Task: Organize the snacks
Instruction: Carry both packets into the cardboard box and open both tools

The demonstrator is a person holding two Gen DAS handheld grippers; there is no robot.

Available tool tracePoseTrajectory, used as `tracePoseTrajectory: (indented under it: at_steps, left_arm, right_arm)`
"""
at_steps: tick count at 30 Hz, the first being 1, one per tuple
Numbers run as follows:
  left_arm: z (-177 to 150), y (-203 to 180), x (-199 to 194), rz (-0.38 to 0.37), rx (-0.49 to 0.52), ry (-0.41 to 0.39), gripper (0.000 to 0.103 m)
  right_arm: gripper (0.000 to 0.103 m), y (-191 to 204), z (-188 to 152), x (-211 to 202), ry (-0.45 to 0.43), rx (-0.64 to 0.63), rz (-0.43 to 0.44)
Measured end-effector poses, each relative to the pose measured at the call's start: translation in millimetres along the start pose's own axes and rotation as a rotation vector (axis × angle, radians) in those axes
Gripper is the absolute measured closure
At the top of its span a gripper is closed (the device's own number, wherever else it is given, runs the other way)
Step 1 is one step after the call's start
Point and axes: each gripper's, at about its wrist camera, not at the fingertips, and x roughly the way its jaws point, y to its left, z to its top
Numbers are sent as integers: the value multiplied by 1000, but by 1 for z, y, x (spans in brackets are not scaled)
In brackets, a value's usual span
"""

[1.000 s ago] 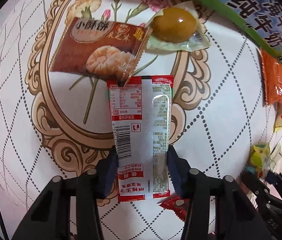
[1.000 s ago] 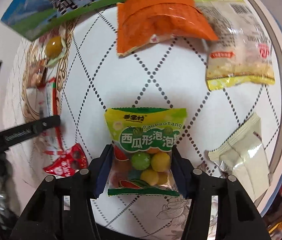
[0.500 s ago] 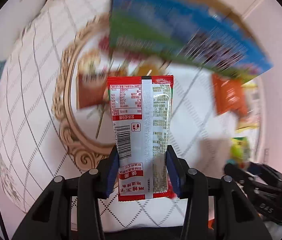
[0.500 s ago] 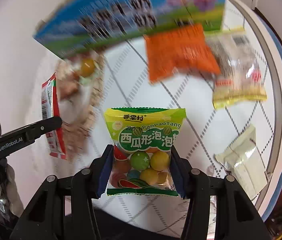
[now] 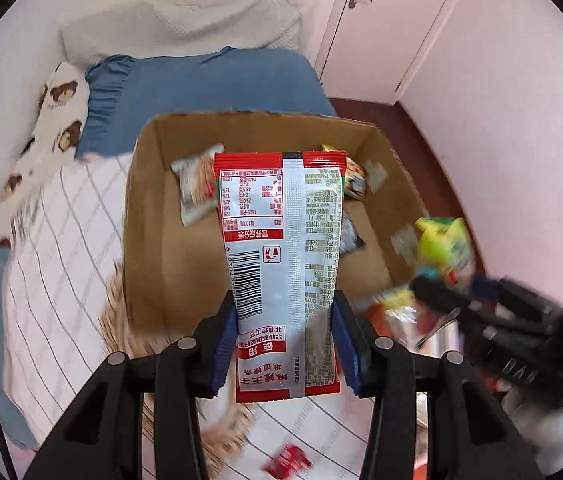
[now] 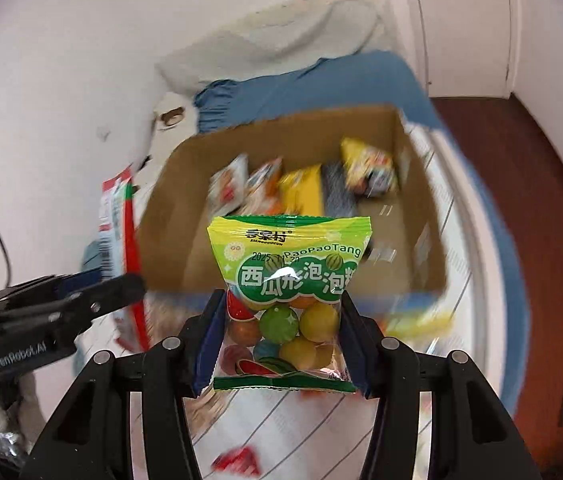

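Your cardboard box (image 5: 269,216) lies ahead of and below both grippers, mouth open. The left gripper (image 5: 285,344) has its jaws clamped on the red sachet (image 5: 281,264), long axis pointing into the box; the right gripper (image 6: 281,340) grips the green candy bag (image 6: 289,280) just short of the box's near wall. A second ago both hung low over the surface; now they are raised to the box.
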Motion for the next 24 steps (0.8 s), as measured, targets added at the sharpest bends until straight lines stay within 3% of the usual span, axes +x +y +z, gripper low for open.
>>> tracePoseTrajectory:
  at_steps: [5,11,12,13,14,15,17,24]
  left_arm:
    - [43,38,56,48,-38,105,61]
    - [65,71,118,141,-40,218,59]
    - [66,75,124,157,-47,231,59]
    - [66,80,132,178,-60,239,59]
    - [66,85,136,193,-76,238,53]
    - [66,87,139,192,-83,235,48]
    - [65,89,141,171,-95,219,16]
    - [57,81,139,130,-100,214,13]
  right_arm:
    - [48,-22,47,52,73,-3,-99]
    - [47,-44,63,102,156,5,-168]
    - [45,-47,64,109,163,13,-181]
    - [28,-49,63,112,167,17,-198]
    - [10,-51,65,115,165,20,-186]
    - [7,-51,65,118,166,23,-183]
    - [4,-48,66,116,159,20,-206]
    - [4,-38,60,115,159,23,-204]
